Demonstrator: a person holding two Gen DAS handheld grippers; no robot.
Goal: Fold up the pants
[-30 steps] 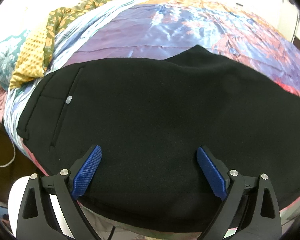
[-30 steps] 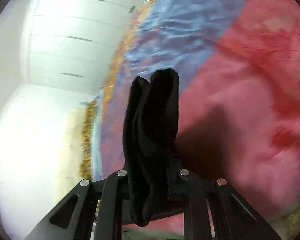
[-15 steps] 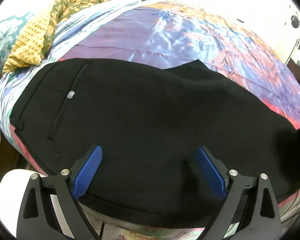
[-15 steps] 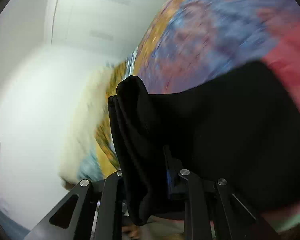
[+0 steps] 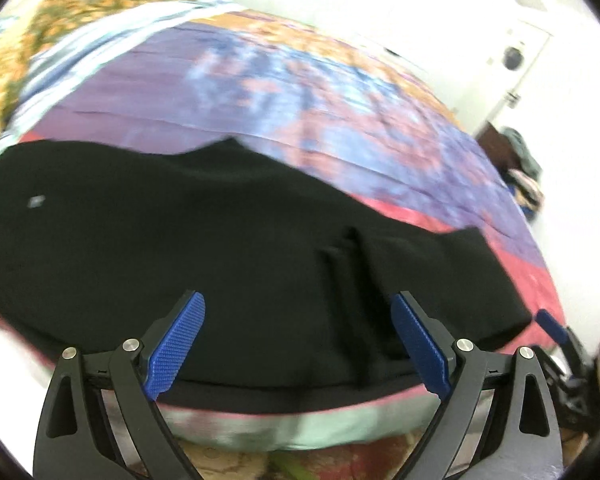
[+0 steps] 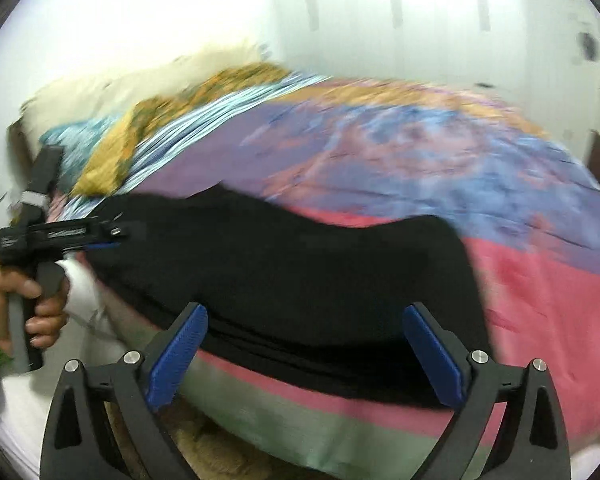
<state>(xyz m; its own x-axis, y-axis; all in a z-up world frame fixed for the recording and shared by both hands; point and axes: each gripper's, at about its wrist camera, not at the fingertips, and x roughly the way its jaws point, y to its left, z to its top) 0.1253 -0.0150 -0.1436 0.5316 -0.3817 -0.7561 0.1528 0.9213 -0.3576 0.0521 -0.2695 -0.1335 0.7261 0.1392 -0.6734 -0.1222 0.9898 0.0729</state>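
Black pants (image 5: 220, 240) lie flat on the bed near its front edge, with the leg end folded back over the rest; the fold's cuff edge (image 5: 352, 248) shows as a dark ridge. They also show in the right wrist view (image 6: 320, 264). My left gripper (image 5: 298, 344) is open and empty just above the pants' near edge. My right gripper (image 6: 306, 352) is open and empty at the pants' near edge, right of the left gripper (image 6: 100, 240). A small pale button (image 5: 36, 201) marks the waist end at the left.
The bed has a shiny patchwork cover (image 5: 300, 92) in purple, blue and red. Yellow patterned cloth (image 5: 4, 80) is heaped at the far left by the pillows. A dark chair with clothes (image 5: 520, 168) stands at the right. White wardrobe doors (image 6: 400, 20) stand behind the bed.
My right gripper has let go of the pants' leg end, which now lies folded over the rest. It has opened and drawn back to the bed's edge. My left gripper shifted right.
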